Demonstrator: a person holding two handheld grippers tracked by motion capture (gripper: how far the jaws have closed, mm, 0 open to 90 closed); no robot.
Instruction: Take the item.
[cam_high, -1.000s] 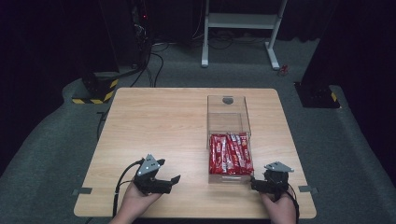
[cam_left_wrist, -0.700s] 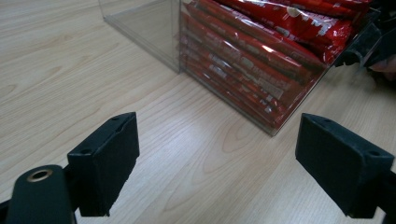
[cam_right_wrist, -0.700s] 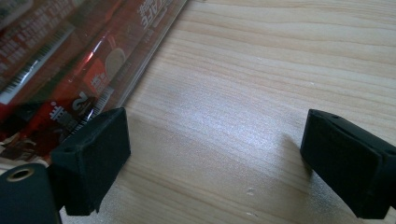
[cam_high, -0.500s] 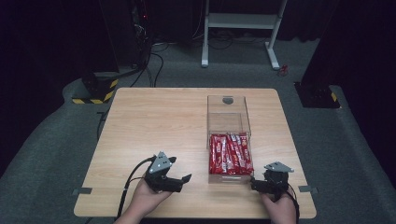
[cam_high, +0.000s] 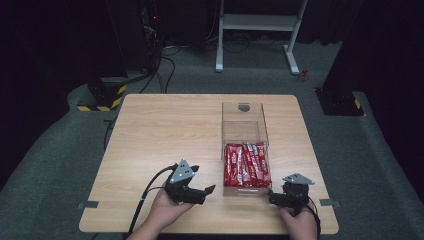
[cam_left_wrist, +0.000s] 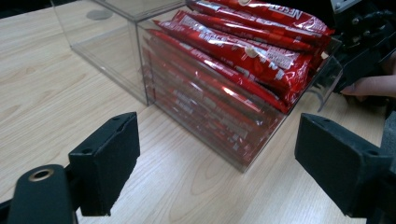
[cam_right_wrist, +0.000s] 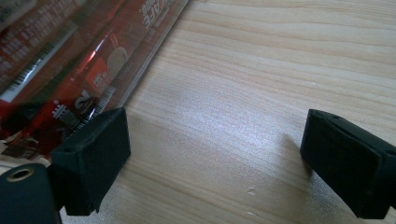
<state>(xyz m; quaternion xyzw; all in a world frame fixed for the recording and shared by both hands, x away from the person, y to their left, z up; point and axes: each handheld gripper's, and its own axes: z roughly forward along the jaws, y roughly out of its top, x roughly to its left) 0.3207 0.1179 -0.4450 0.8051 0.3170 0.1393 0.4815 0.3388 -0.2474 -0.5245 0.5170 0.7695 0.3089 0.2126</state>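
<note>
A clear plastic box (cam_high: 243, 121) stands right of the table's middle, and its near half is packed with red snack packets (cam_high: 246, 165). Its far half holds nothing. My left gripper (cam_high: 202, 180) is open near the front edge, just left of the box, jaws turned toward it. In the left gripper view the left gripper (cam_left_wrist: 226, 163) faces the box's near corner (cam_left_wrist: 261, 140) and the stacked red packets (cam_left_wrist: 243, 51). My right gripper (cam_high: 274, 196) is open at the box's near right corner. In the right gripper view the right gripper (cam_right_wrist: 222, 158) spans bare wood, its left jaw beside the packets (cam_right_wrist: 70, 56).
The wooden table (cam_high: 165, 130) has bare room across its left half and behind the box. The other hand's gripper (cam_left_wrist: 359, 42) appears beyond the box in the left gripper view. Dark floor, cables and a white stand (cam_high: 255, 25) lie beyond the far edge.
My left gripper has slid right along the front edge toward the box and turned its jaws to it. The right gripper has stayed put.
</note>
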